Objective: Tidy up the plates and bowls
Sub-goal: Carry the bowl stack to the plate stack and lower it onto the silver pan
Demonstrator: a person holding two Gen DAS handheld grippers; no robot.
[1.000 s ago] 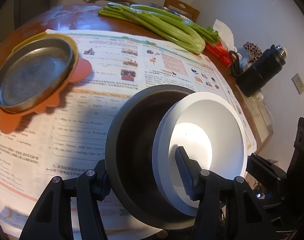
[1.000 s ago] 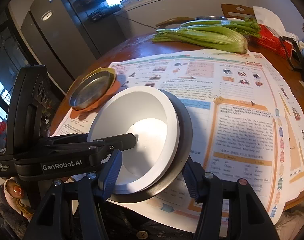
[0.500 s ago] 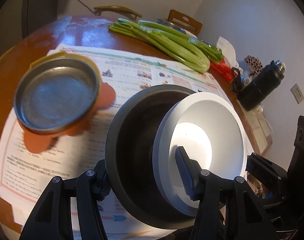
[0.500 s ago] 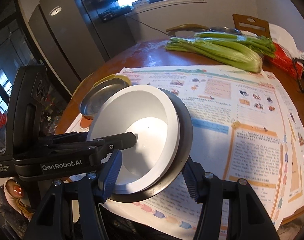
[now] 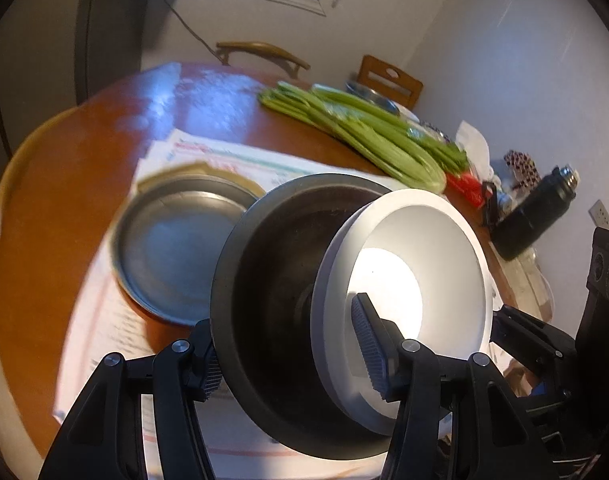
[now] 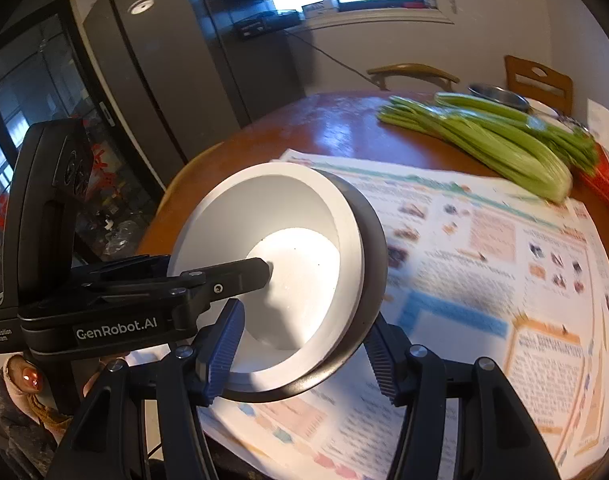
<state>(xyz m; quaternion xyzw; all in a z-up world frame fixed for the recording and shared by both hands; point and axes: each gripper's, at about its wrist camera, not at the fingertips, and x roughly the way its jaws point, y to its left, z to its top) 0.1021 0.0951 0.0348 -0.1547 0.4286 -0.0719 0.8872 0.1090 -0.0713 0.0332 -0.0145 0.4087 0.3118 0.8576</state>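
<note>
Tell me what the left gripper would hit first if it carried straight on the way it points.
Likely the metal plate on the table; the nested bowls the left gripper holds would probably meet it first. Depth is unclear.

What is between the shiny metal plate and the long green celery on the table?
In the left wrist view, between the metal plate and the celery lie the printed paper sheet and bare brown table. No other dish sits there.
</note>
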